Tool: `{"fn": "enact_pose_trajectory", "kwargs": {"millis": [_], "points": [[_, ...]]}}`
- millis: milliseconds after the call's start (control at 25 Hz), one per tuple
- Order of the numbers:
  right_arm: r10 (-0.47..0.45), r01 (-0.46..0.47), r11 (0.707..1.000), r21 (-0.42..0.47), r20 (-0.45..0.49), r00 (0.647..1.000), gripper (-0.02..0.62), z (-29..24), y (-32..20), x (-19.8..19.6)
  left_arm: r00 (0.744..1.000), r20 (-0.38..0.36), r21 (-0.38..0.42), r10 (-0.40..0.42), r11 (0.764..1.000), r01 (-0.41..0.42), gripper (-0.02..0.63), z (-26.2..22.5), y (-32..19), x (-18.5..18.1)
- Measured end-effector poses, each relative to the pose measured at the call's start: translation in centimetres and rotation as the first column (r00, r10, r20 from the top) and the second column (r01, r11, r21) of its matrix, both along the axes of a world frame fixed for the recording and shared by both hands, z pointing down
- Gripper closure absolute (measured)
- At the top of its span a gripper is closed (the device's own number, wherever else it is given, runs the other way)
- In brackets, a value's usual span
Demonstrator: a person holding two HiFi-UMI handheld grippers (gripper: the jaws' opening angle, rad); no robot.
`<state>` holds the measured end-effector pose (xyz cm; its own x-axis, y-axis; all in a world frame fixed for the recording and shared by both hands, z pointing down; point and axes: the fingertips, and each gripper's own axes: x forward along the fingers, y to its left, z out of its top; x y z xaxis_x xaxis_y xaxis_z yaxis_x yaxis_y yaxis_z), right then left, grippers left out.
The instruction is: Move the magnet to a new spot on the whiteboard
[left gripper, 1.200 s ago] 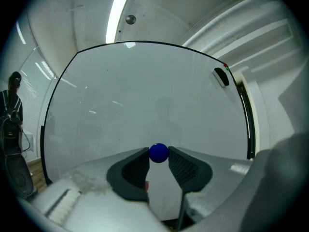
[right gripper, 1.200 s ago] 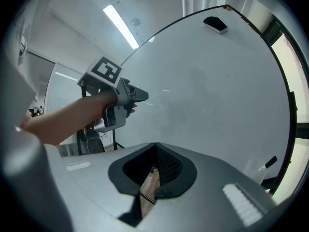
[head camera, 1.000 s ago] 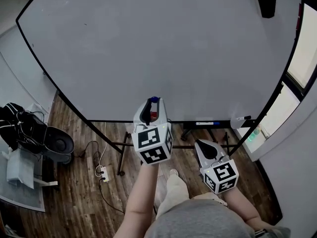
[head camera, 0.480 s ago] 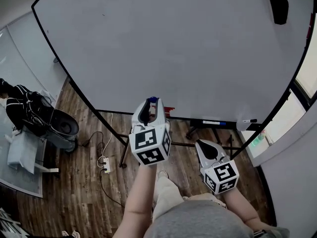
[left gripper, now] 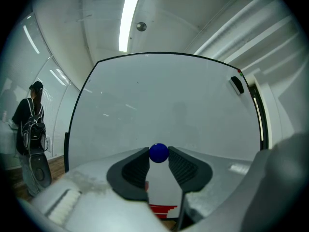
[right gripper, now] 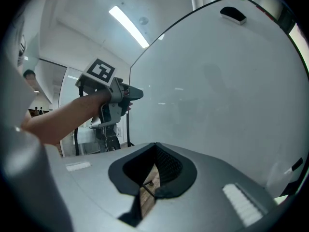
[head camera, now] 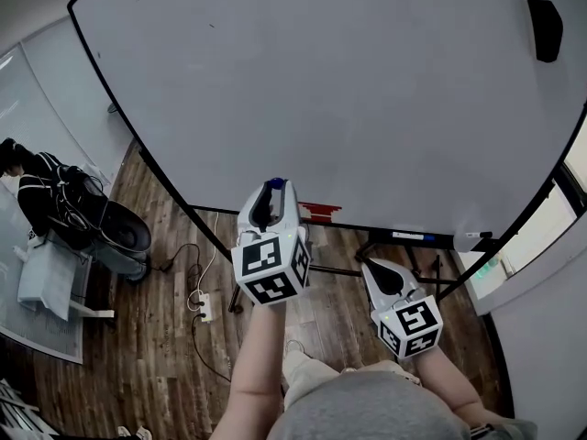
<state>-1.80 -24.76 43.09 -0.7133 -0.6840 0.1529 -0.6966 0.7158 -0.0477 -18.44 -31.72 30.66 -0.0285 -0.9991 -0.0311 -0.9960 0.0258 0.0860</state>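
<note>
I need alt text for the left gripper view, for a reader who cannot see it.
The two dark jaws of the left gripper pinch a small blue magnet in front of a large blank whiteboard. A black eraser sits near the board's upper right edge, and a person with a backpack stands at far left.

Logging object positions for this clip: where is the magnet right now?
In the left gripper view, the blue magnet sits clamped between the jaws of the left gripper, in front of the whiteboard's lower middle.

Power strip (head camera: 204, 307) on wood floor (head camera: 156, 356); black eraser (head camera: 545, 28).
</note>
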Motion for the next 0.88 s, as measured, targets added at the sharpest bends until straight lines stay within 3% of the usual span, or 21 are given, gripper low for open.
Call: {"fn": "enact_pose_trajectory", "kwargs": {"millis": [560,880], "points": [[0.056,-0.056,0.998,0.005,-0.017,0.998,0.594,-0.6,-4.5,-5.6,0.999,0.003,-0.004,0.032,0.999,-0.031,0.472,-0.4,-5.8,-6.7],[0.104,-0.104,0.995,0.004,-0.025,0.994,0.594,-0.6,-7.1,-8.0,0.996,0.007,-0.012,0.088,0.996,-0.088,0.472,-0.1,-9.5,-8.2]]}}
